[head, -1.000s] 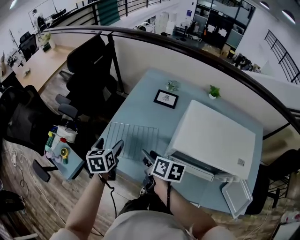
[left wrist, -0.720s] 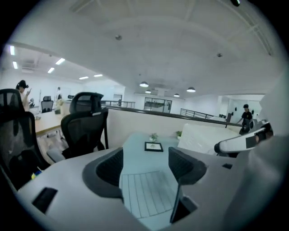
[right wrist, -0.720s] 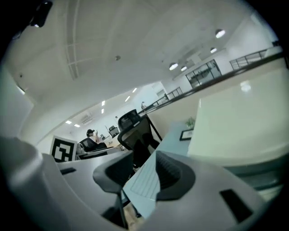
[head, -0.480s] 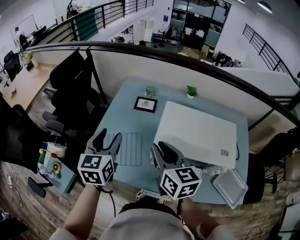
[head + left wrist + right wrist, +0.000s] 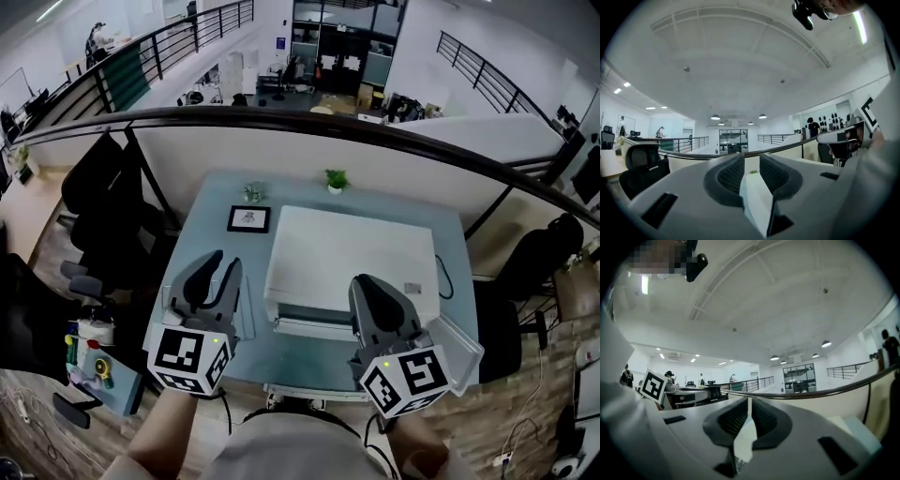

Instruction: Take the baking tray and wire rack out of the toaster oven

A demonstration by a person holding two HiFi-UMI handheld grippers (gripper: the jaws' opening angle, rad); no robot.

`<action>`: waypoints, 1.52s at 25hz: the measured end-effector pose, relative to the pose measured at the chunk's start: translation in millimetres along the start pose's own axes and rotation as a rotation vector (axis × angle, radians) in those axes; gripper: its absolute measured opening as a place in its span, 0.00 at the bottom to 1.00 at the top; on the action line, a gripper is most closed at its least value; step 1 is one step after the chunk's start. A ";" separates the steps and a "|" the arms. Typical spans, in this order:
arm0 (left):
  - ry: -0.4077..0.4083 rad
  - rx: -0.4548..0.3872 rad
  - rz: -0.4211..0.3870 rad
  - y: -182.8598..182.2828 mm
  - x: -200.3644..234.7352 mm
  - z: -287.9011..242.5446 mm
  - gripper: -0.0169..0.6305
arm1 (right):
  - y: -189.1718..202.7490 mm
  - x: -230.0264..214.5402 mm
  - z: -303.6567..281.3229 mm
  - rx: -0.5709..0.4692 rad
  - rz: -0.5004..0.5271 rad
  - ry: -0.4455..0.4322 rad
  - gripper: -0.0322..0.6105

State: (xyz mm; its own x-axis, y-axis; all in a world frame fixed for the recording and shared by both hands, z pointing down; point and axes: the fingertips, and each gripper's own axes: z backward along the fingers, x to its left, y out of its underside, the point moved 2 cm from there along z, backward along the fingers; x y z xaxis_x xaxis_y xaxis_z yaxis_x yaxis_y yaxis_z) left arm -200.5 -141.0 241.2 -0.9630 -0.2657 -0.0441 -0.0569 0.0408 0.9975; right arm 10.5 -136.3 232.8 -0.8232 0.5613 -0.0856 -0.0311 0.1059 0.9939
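Baking tray (image 5: 461, 352) lies on the counter (image 5: 211, 202) at the right front corner of the toaster oven (image 5: 352, 262). It is partly hidden behind the right gripper (image 5: 375, 286), whose jaws have just closed together on nothing. Wire rack (image 5: 247, 314) lies flat left of the oven, behind the left gripper (image 5: 223, 264). That gripper's jaws have just been closing; a narrow gap remains, with nothing in it.

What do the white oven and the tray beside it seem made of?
Toaster oven: probably painted sheet metal, matte white; flat, even top with crisp edges.
Baking tray: likely thin metal, pale dull grey, with a raised rim; partly hidden.
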 end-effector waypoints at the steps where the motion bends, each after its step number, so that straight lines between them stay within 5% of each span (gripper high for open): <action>1: 0.016 -0.011 -0.010 -5.5 -7.3 -2.5 0.18 | -4.9 -7.5 7.4 -0.011 0.003 0.020 0.08; 7: 0.151 -0.036 0.040 -21.2 -51.2 -18.7 0.10 | -26.8 -39.7 51.8 -0.045 0.027 0.084 0.06; 20: 0.287 -0.023 -0.083 -15.7 -129.7 -38.7 0.03 | -16.6 -80.2 121.9 0.016 0.115 0.164 0.05; 38: 0.309 -0.003 -0.060 -10.0 -139.3 -48.0 0.03 | -12.8 -92.6 123.6 0.024 0.098 0.189 0.05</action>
State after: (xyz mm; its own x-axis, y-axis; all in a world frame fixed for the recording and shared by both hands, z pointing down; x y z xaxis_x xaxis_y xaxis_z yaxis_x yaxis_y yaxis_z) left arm -53.1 -150.6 239.9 -0.8323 -0.5479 -0.0844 -0.1099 0.0139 0.9938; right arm 157.2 -88.2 219.4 -0.9134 0.4061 0.0281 0.0657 0.0791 0.9947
